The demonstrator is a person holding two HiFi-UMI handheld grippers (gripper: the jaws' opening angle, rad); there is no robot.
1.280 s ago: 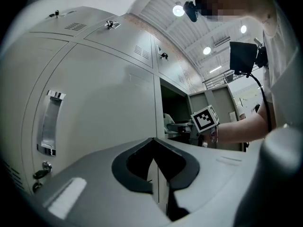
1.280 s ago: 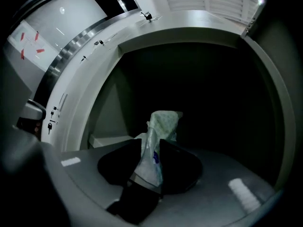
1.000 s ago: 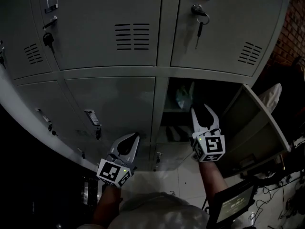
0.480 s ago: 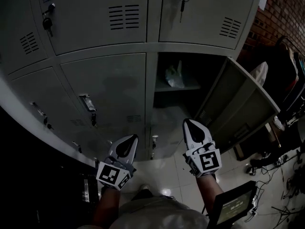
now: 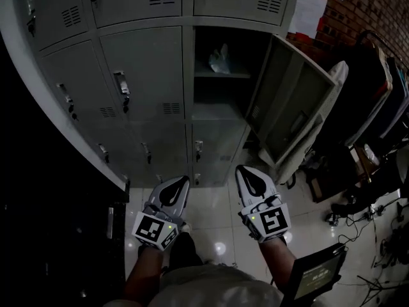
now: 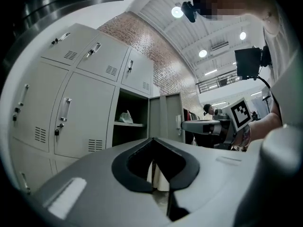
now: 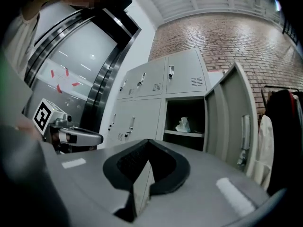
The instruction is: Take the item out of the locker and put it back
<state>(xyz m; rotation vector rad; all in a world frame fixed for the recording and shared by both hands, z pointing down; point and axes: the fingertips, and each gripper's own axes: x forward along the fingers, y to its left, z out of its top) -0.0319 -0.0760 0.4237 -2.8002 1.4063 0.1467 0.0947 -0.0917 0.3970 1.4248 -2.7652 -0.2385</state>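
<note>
The locker (image 5: pixel 220 75) stands with its door (image 5: pixel 291 110) swung out to the right. On its upper shelf lies the item, a crumpled pale plastic bag (image 5: pixel 219 57), also seen in the left gripper view (image 6: pixel 125 117) and the right gripper view (image 7: pixel 182 125). Both grippers hang low over the tiled floor, well short of the locker. My left gripper (image 5: pixel 183 180) (image 6: pixel 152 140) is shut and empty. My right gripper (image 5: pixel 241 169) (image 7: pixel 148 142) is also shut with nothing between its jaws.
Closed grey lockers (image 5: pixel 137 69) with handles and keys surround the open one. A rack of dark clothes (image 5: pixel 377 88) and a white garment (image 5: pixel 323 117) stand right of the door. Cables (image 5: pixel 377 219) lie on the floor, a small screen (image 5: pixel 316 275) sits at the bottom right.
The right gripper's jaws have closed. Both grippers and the head have drawn back from the locker, which now looks smaller and farther up; the bag stays on the shelf.
</note>
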